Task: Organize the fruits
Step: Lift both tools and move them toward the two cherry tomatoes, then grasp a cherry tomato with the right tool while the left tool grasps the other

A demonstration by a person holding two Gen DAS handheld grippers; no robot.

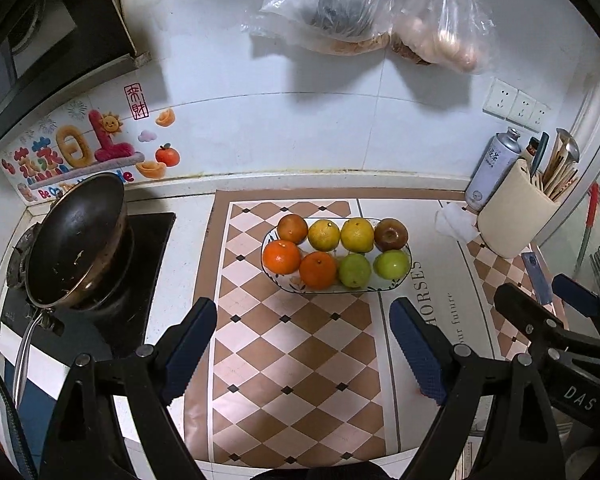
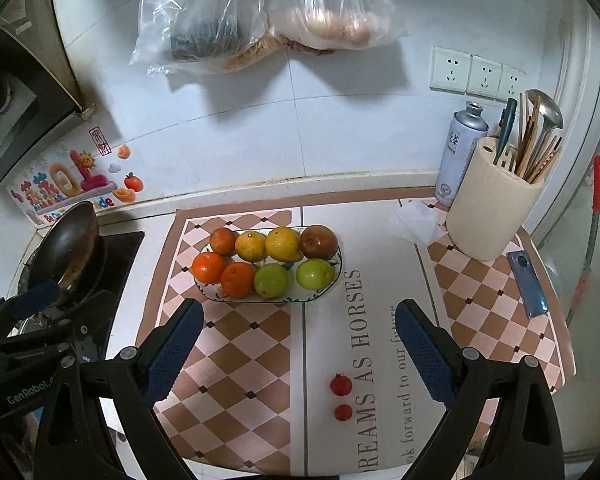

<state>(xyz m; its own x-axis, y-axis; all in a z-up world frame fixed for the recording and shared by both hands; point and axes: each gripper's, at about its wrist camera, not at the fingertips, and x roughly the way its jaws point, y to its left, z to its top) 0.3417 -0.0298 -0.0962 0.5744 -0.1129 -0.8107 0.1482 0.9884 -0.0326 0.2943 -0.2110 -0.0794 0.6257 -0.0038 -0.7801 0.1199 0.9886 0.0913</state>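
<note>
On checkered mat (image 1: 300, 360), oval white plate (image 1: 396, 286) of eight orange, yellow, green, brown fruits (image 1: 318, 269), left gripper (image 1: 304, 354) and right gripper (image 2: 300, 354) both spread, empty.

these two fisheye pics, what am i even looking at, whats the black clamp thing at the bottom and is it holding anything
Those black clamps are handheld two-finger grippers, one in each of a person's hands, each carrying a camera looking along its fingers. One picture comes from the left gripper, the other from the right gripper. Both are open and hold nothing. On the patterned counter mat sits a plate with eight fruits in two rows: oranges, yellow ones, green ones, a brown one. Two small red fruits lie loose nearer the right gripper. A wok sits on the stove.
</note>
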